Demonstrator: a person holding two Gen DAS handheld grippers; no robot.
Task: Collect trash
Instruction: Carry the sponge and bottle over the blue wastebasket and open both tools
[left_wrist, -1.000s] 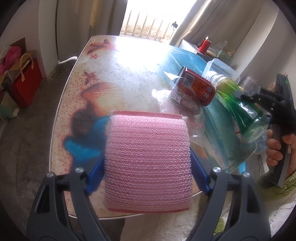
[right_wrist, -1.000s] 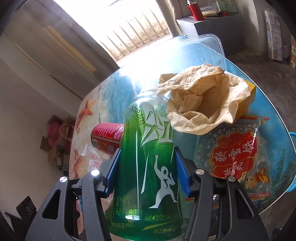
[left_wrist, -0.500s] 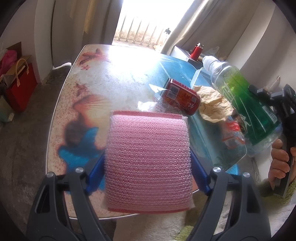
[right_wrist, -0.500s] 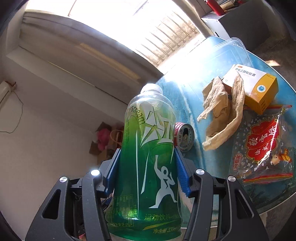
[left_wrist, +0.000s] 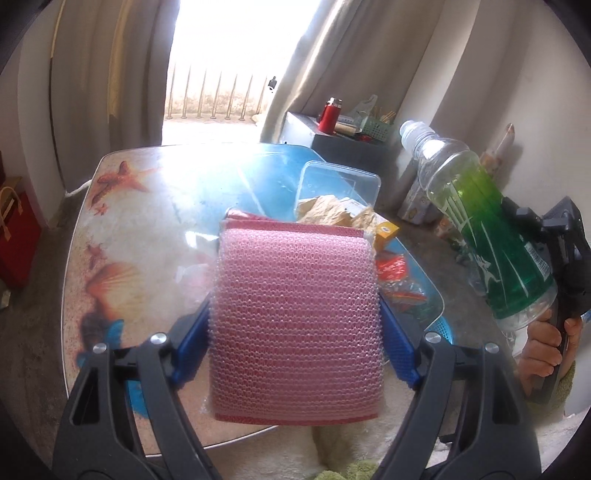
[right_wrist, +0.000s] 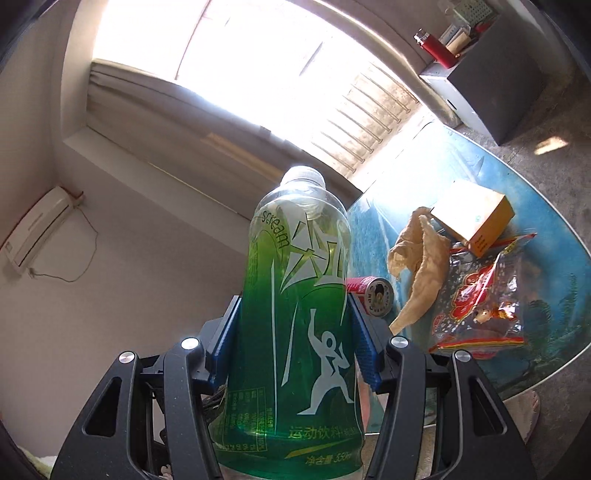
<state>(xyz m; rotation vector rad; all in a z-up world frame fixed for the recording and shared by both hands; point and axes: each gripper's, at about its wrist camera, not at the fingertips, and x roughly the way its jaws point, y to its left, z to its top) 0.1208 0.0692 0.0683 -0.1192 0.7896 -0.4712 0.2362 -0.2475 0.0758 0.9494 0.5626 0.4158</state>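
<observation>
My left gripper (left_wrist: 294, 336) is shut on a pink bubble-wrap pad (left_wrist: 295, 317) and holds it above the near edge of the glass table (left_wrist: 147, 206). My right gripper (right_wrist: 291, 343) is shut on a green plastic bottle (right_wrist: 295, 314), held upright in the air right of the table; the bottle also shows in the left wrist view (left_wrist: 491, 236). On the table lie a red can (right_wrist: 371, 293), crumpled brown paper (right_wrist: 417, 258), an orange box (right_wrist: 474, 218) and a red snack wrapper (right_wrist: 480, 306).
A clear plastic container (left_wrist: 340, 181) sits at the table's far right. A blue basket (left_wrist: 441, 330) stands on the floor by the table's right edge. A grey cabinet (left_wrist: 332, 144) with a red flask (left_wrist: 328, 114) stands behind. A red bag (left_wrist: 18, 236) is at left.
Both grippers have risen and tilted up with their loads. The bottle has moved higher and away from the table. The pad now hides the red can in the left wrist view.
</observation>
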